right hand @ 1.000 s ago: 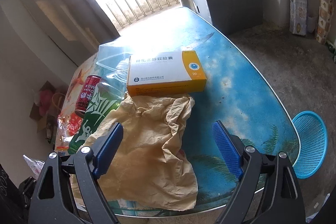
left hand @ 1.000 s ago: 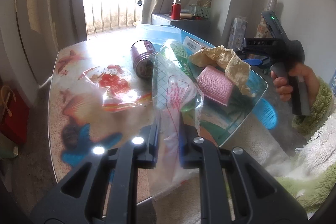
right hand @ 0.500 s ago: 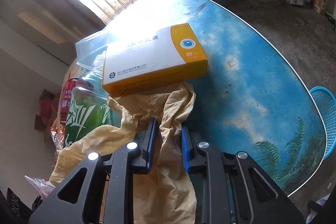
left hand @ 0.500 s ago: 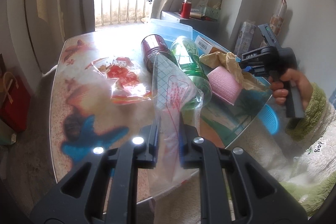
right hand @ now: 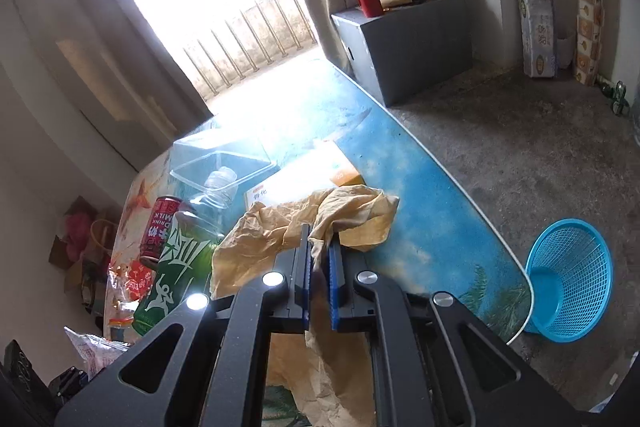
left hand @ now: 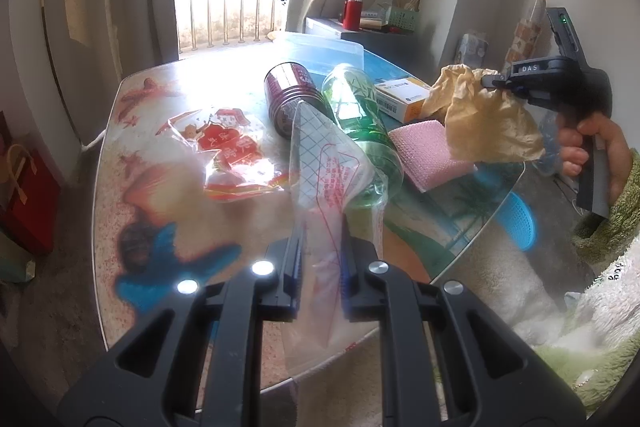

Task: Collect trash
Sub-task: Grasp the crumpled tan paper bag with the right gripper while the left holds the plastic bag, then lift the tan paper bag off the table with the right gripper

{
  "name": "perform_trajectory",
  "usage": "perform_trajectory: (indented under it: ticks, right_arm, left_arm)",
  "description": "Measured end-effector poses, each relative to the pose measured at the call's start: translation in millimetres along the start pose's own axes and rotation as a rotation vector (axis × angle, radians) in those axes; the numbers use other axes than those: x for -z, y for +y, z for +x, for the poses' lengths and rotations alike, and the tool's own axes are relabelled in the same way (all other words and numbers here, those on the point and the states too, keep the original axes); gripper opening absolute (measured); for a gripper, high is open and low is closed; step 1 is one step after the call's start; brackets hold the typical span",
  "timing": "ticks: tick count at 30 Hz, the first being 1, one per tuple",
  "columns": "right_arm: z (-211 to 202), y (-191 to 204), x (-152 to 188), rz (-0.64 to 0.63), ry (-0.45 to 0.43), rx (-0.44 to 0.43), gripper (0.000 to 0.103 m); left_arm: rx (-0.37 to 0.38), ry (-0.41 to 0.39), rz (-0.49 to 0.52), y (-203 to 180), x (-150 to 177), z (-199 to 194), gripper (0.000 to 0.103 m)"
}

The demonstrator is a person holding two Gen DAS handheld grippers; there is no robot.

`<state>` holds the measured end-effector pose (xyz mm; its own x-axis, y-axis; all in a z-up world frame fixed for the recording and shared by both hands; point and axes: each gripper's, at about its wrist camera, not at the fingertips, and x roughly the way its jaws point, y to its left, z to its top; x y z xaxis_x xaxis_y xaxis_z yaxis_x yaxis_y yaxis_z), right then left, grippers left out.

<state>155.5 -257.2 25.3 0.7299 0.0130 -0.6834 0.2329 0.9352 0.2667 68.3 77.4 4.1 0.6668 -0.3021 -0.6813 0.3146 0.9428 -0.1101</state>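
Crumpled tan paper [right hand: 320, 223] lifted, pinched by right tongs [right hand: 320, 259]; pink sponge [left hand: 424, 155] perhaps ribbed.

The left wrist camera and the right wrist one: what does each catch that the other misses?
Only the left: a pink sponge beside the bottle, the hand gripping the right claw, and the left claw shut on a clear plastic bag.
Only the right: the bottle's open neck and the whole blue basket on the floor.
Both: crumpled brown paper pinched in the right claw, green bottle, red can, orange box.
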Motion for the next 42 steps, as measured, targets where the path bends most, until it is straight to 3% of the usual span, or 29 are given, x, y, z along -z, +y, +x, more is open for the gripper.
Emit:
perform_trajectory:
  ticks: [4, 7, 9, 10, 13, 18, 21, 27, 30, 31, 35, 42]
  right_arm:
    - [-17.1, 10.2, -17.6, -0.124, -0.233, 0.184, 0.007]
    - [-19.3, 26.2, -3.9, -0.297, -0.434, 0.396, 0.007]
    - [-5.7, 35.3, 14.7, -0.436, -0.473, 0.502, 0.008]
    - [3.2, 36.6, 23.8, -0.499, -0.445, 0.517, 0.008]
    - [28.2, 36.9, 52.9, -0.608, -0.304, 0.491, 0.008]
    - [29.6, 37.8, 82.4, -0.657, -0.168, 0.393, 0.008]
    - [23.5, 24.9, 81.5, -0.548, -0.065, 0.272, 0.008]
    - [37.1, -30.5, 78.2, -0.134, 0.197, -0.054, 0.008]
    - [41.0, -45.0, 76.5, -0.04, 0.247, -0.125, 0.009]
    - [40.5, -45.4, 75.6, -0.041, 0.265, -0.138, 0.011]
    - [25.7, -36.0, 70.4, -0.16, 0.28, -0.15, 0.054]
    - [-9.9, -10.6, 66.9, -0.485, 0.321, -0.162, 0.073]
  left_arm:
    - [-0.016, 0.002, 0.024, -3.8, -0.2, -1.0, 0.013]
    - [-0.022, 0.002, 0.025, -5.1, -0.7, -0.9, 0.013]
    - [-0.025, 0.005, 0.022, -5.5, -1.0, -0.1, 0.013]
    - [-0.026, 0.006, 0.022, -5.7, -1.0, 0.3, 0.013]
    - [-0.028, 0.01, 0.026, -7.2, -1.7, 0.9, 0.013]
    - [-0.028, 0.02, 0.034, -7.0, -2.6, 4.0, 0.013]
    - [-0.024, 0.027, 0.039, -8.6, -3.3, 7.7, 0.013]
    - [-0.008, 0.037, 0.056, -14.5, -3.2, 13.0, 0.013]
    - [-0.002, 0.039, 0.067, -17.3, -3.4, 15.0, 0.013]
    - [-0.001, 0.04, 0.068, -17.6, -3.6, 15.4, 0.013]
    - [-0.002, 0.043, 0.066, -17.1, -3.6, 17.0, 0.014]
    - [-0.003, 0.051, 0.067, -16.9, -4.0, 19.6, 0.014]
